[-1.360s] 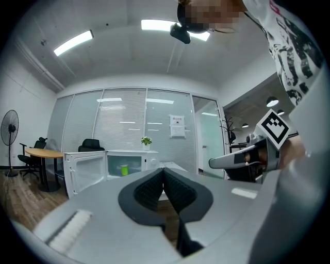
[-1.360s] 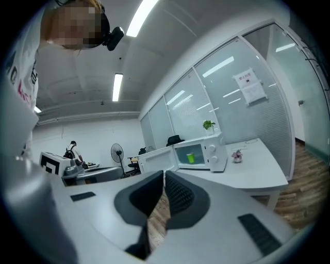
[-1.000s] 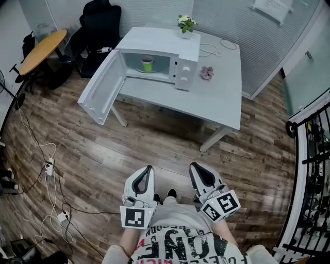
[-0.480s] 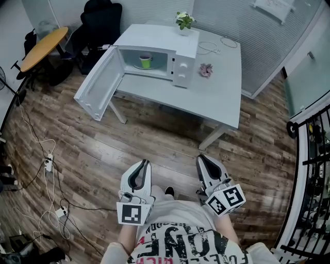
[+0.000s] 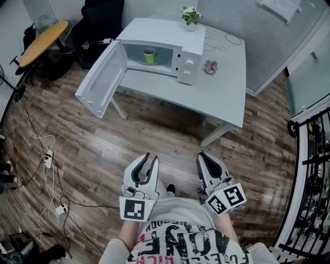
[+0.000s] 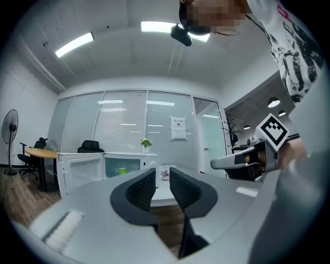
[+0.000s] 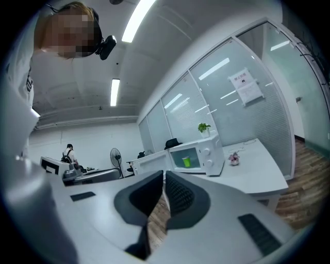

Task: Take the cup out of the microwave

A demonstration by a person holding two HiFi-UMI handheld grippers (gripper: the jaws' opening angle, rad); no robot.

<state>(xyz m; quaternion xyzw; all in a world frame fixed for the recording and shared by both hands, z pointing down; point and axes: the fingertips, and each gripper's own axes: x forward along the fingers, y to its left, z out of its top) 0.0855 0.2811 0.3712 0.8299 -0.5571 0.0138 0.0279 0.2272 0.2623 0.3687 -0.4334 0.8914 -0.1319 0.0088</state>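
Green cup [image 5: 149, 55] in the head view, sitting inside the white microwave [image 5: 172, 38], whose door [image 5: 100, 80] stands wide open to the left. The microwave stands on a pale table [image 5: 221, 98], with a small potted plant [image 5: 190, 14] on its top. Down at the bottom, over the wooden floor [image 5: 103, 149], the left gripper [image 5: 151, 157] and right gripper [image 5: 202, 154] are side by side close to the person's body, well apart from the table.

Over to the left gripper view: its jaws have just been opening, and there's a clear gap with nothing between them. Beyond the tips, the open microwave [image 6: 131, 160] shows the cup [image 6: 122, 171] in its cavity, far off.

Right gripper view now: jaws drawn together, empty, just a thin slit between the pads. Past them, the microwave [image 7: 209, 149] and the cup [image 7: 186, 162] inside it, well out of reach.
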